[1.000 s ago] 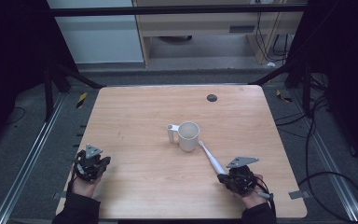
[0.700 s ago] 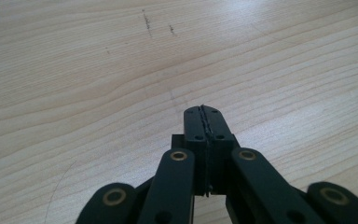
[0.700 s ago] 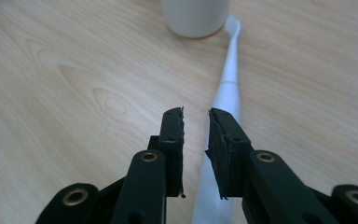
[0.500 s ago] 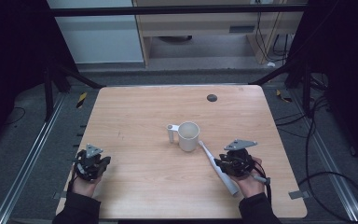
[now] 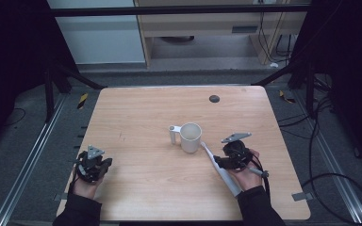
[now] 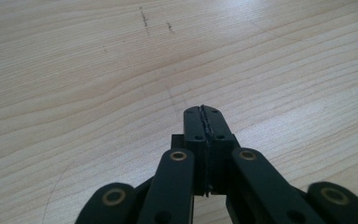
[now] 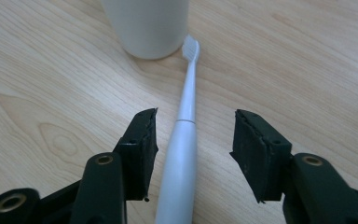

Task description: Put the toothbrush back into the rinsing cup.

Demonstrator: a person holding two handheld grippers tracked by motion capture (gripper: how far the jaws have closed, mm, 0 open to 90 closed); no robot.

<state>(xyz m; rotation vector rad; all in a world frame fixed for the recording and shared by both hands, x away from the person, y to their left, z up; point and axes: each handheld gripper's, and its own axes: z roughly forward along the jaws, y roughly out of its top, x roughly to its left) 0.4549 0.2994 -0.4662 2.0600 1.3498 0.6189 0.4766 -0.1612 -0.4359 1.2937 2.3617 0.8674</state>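
A white mug (image 5: 190, 137) stands upright near the middle of the wooden table (image 5: 136, 117), its handle to the left. A white toothbrush (image 5: 219, 167) lies flat on the table, its bristle head against the mug's base. My right gripper (image 5: 218, 163) is open and has just been opening. In the right gripper view the toothbrush handle (image 7: 184, 140) lies between the jaws of the right gripper (image 7: 196, 116), neither pad touches it, and the mug (image 7: 147, 25) stands just ahead. My left gripper (image 5: 94, 162) rests at the table's front left, shut on nothing (image 6: 203, 109).
A small dark round disc (image 5: 214, 98) sits near the table's far edge. Metal frame rails (image 5: 28, 160) and cables (image 5: 330, 183) run along the floor on both sides of the table. Bare wood lies between the two grippers.
The right gripper's jaws have spread apart and let go of the toothbrush, which now lies on the table. That hand has moved away from the front edge, toward the mug. The left gripper stayed put.
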